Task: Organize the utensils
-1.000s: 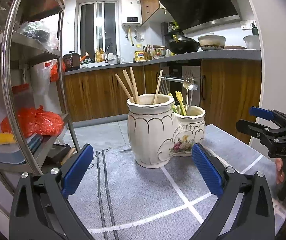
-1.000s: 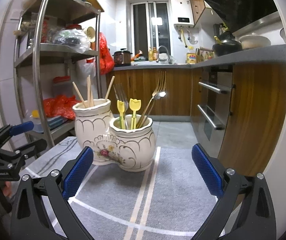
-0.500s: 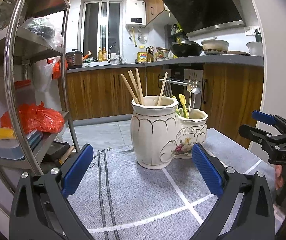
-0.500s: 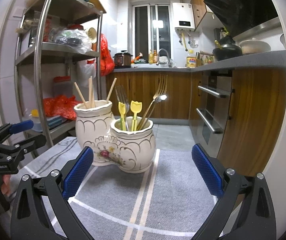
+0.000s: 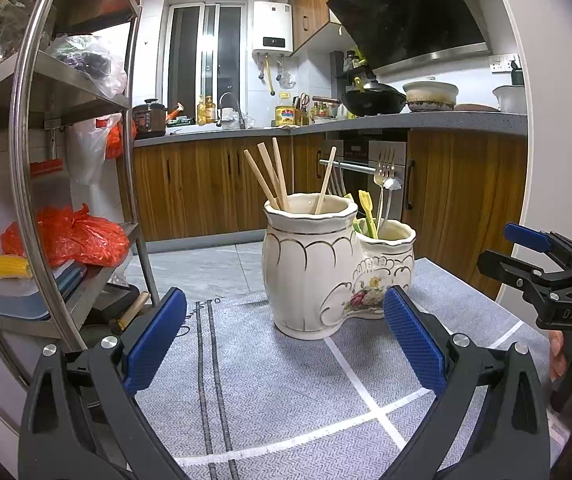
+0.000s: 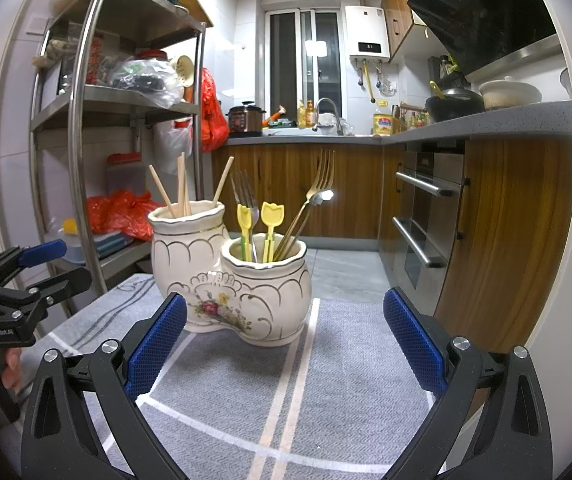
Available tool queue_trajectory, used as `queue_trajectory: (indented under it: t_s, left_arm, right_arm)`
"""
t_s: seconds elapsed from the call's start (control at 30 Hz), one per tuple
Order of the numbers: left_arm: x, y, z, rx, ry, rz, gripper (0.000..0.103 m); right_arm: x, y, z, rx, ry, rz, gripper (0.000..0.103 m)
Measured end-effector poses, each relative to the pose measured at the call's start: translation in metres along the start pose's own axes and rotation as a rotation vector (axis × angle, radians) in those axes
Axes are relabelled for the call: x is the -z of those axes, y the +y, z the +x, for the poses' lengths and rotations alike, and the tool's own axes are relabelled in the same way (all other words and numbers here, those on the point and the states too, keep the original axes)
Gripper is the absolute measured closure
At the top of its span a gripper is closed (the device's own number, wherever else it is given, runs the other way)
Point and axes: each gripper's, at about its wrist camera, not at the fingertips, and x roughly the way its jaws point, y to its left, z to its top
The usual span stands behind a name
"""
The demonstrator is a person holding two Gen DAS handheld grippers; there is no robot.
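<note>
A cream ceramic double utensil holder (image 5: pixel 325 276) (image 6: pixel 230 280) stands on the grey cloth-covered table (image 5: pixel 270 384). Its taller pot holds several wooden chopsticks (image 5: pixel 272 176) (image 6: pixel 182 184). The shorter pot holds forks (image 6: pixel 317 184) and two yellow tulip-topped picks (image 6: pixel 272 216). My left gripper (image 5: pixel 286 332) is open and empty, just in front of the holder. My right gripper (image 6: pixel 284 336) is open and empty too, facing the holder from the other side. Each gripper shows at the edge of the other's view: the right gripper (image 5: pixel 541 272) and the left gripper (image 6: pixel 26 276).
A steel shelf rack (image 5: pixel 26 184) (image 6: pixel 82 152) with red bags and boxes stands left of the table. Wooden kitchen cabinets (image 6: pixel 505 232), an oven (image 6: pixel 425 216) and a worktop with pots lie behind. A hand (image 5: pixel 561 356) holds the right gripper's handle.
Both views have shifted slightly: the holder sits a little further right and lower in the left wrist view than a second ago. Both grippers stay open and empty.
</note>
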Motion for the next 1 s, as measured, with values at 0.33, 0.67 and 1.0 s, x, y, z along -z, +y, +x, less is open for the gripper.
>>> queue_trajectory:
  t_s: [0.33,0.67,1.0]
  left_arm:
    - [-0.0015,0.001,-0.0015,-0.006,0.0,-0.004,0.006]
    - [-0.0019,0.0015,-0.0012,-0.006,-0.001,-0.003,0.006]
    - [-0.0018,0.0014,-0.0015,-0.007,-0.001,-0.004,0.006]
  right_arm:
    - [0.0,0.0,0.0002,0.0,0.0,0.0,0.005]
    - [0.0,0.0,0.0001,0.0,0.0,0.001,0.005]
    - [0.0,0.0,-0.0001,0.0,0.0,0.0,0.005]
